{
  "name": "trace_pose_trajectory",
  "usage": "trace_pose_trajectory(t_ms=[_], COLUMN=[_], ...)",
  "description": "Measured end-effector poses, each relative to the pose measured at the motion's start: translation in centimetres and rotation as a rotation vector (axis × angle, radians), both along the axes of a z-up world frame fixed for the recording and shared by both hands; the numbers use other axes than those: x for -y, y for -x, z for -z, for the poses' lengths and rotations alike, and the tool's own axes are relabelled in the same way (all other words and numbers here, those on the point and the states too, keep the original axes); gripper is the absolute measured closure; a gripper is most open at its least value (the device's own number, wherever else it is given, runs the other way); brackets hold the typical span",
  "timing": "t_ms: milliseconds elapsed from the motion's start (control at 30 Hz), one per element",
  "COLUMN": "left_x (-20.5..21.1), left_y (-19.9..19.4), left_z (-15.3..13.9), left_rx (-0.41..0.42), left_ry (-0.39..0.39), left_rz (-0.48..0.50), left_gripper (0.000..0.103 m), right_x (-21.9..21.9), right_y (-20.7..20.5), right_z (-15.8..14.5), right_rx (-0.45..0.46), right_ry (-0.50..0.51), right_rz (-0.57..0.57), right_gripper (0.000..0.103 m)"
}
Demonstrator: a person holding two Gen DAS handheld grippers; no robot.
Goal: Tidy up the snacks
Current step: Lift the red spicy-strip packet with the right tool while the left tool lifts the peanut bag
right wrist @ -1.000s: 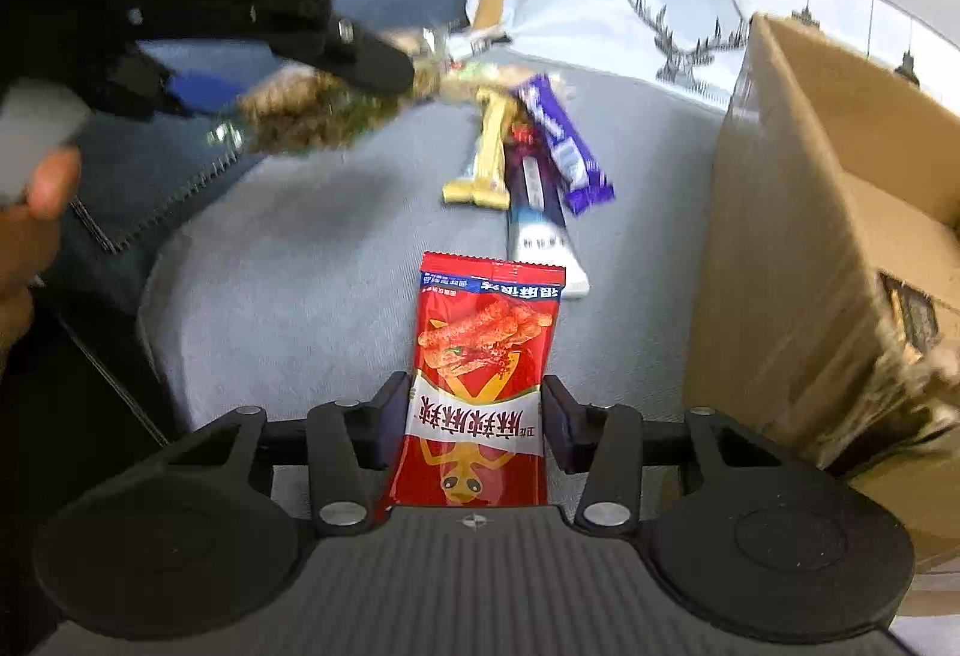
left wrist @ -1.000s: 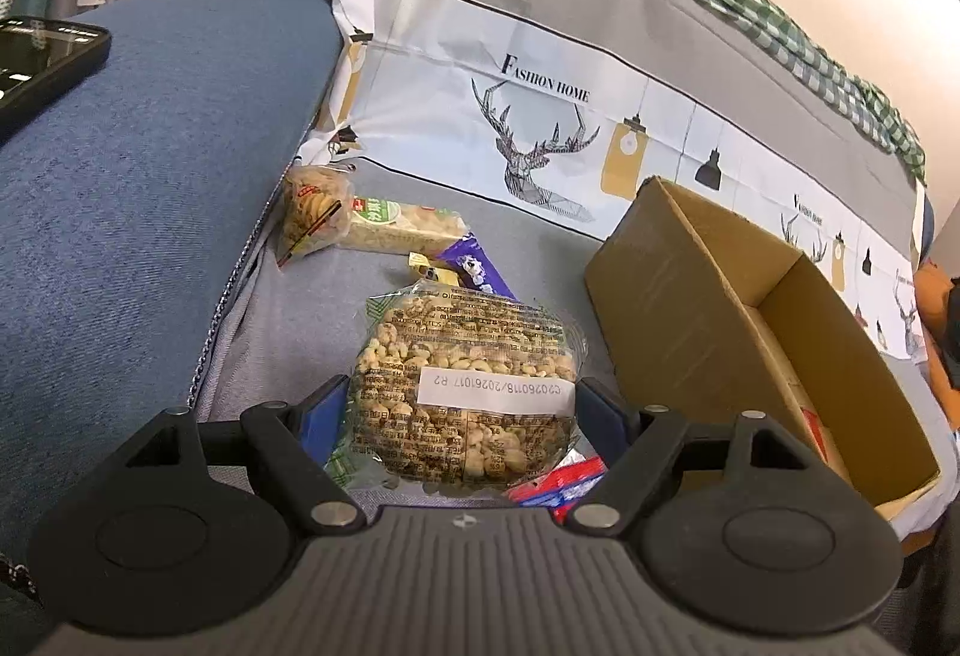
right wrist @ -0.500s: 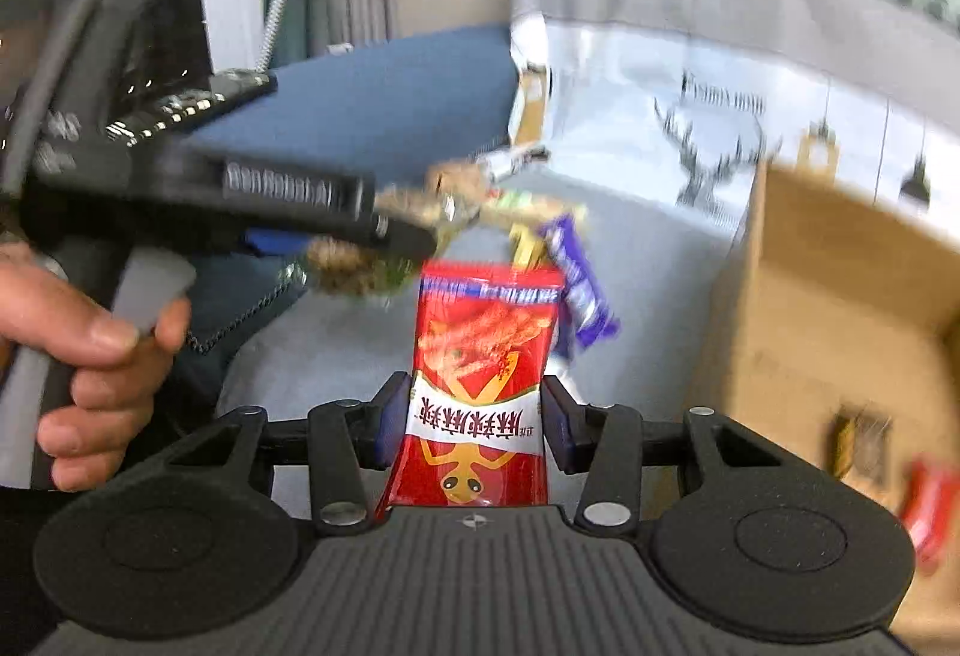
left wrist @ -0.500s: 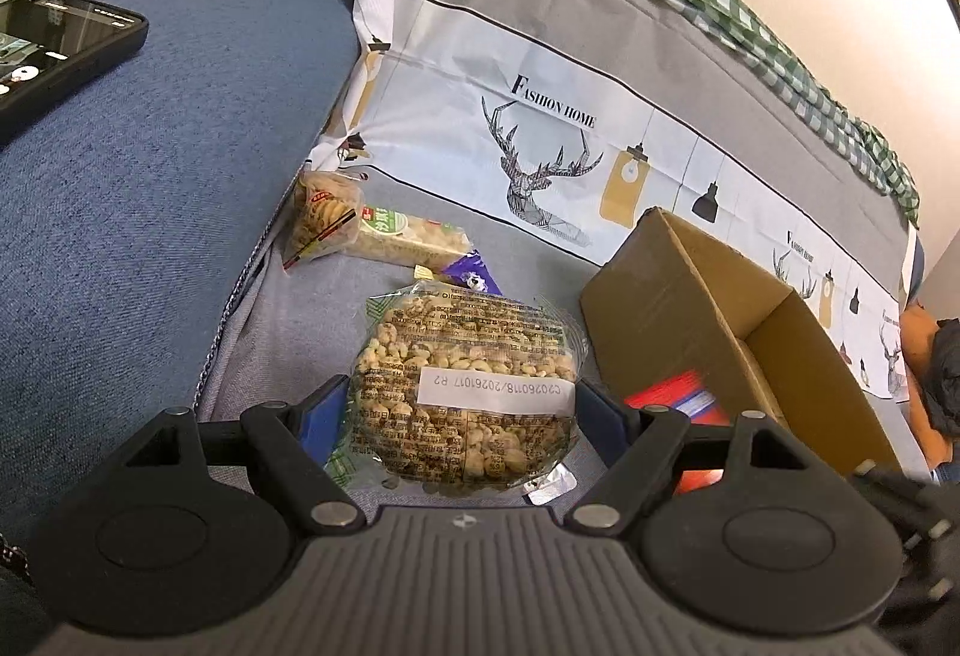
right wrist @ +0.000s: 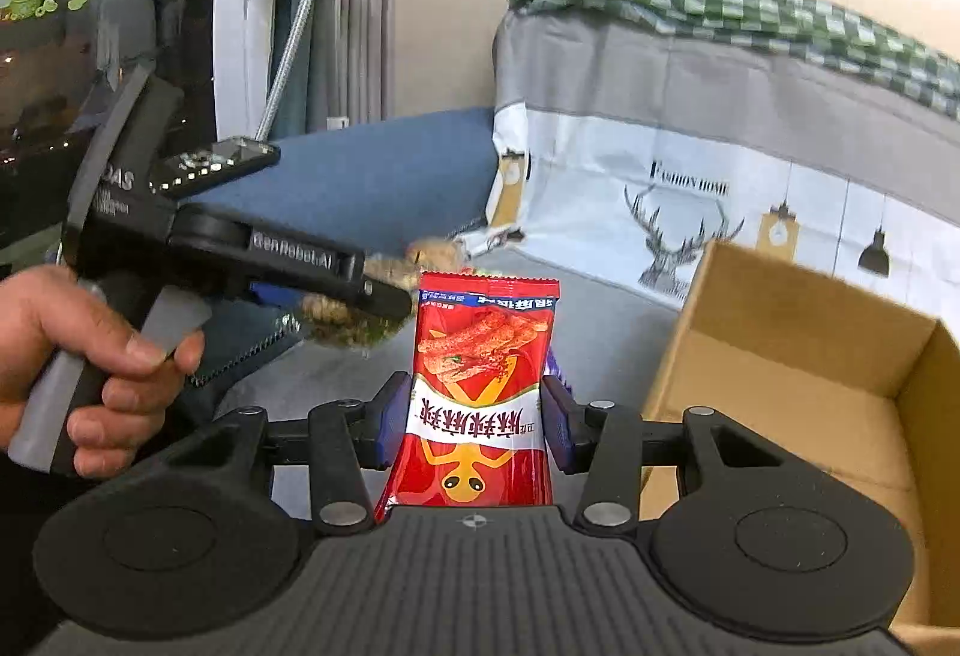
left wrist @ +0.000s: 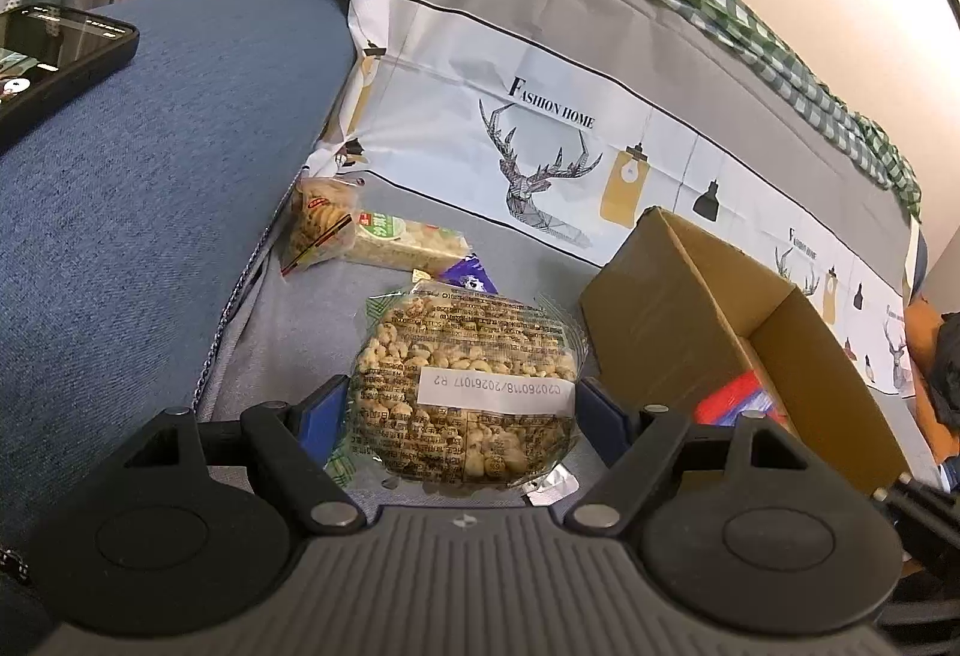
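My left gripper (left wrist: 465, 407) is shut on a round clear pack of puffed grain snack (left wrist: 465, 386) with a white label, held above the grey sofa seat (left wrist: 288, 320). My right gripper (right wrist: 474, 419) is shut on a red spicy-strip snack packet (right wrist: 480, 386), lifted beside the open cardboard box (right wrist: 798, 356). The same box (left wrist: 708, 320) sits to the right in the left wrist view, with the red packet (left wrist: 738, 401) showing at its opening. The left gripper (right wrist: 384, 296) and the hand (right wrist: 78, 362) holding it appear at the left of the right wrist view.
More snacks lie on the seat: a cracker bag (left wrist: 318, 224), a rice-cake bar (left wrist: 408, 242) and a purple wrapper (left wrist: 471, 275). A phone (left wrist: 48, 62) rests on the blue armrest (left wrist: 150, 164). A deer-print cover (left wrist: 570, 146) drapes the sofa back.
My right gripper has lifted the red packet off the seat and swung it up beside the box. The left gripper has stayed in place with its snack pack.
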State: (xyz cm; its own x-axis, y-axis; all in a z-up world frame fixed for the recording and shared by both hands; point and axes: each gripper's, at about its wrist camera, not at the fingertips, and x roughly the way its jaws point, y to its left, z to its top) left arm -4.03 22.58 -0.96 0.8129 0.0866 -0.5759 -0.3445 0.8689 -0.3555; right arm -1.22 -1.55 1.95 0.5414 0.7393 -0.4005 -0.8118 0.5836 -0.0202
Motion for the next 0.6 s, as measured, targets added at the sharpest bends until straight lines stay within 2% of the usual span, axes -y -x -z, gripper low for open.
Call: trace_pose_trajectory(t_ms=[300,600], left_x=[0.4,1.3], left_y=[-0.5,-1.2], left_z=[0.0,0.2], left_rx=[-0.022,-0.053], left_ry=[-0.033,-0.086], left_rz=[0.007,0.031], left_gripper=[0.019,0.019], right_x=[-0.4,1.0], right_y=[-0.2,-1.4], right_z=[0.7,0.1], right_rx=[-0.019,-0.043], right_ry=[-0.009,-0.064], right_rz=[-0.015,0.047], right_gripper=[0.055,0.055])
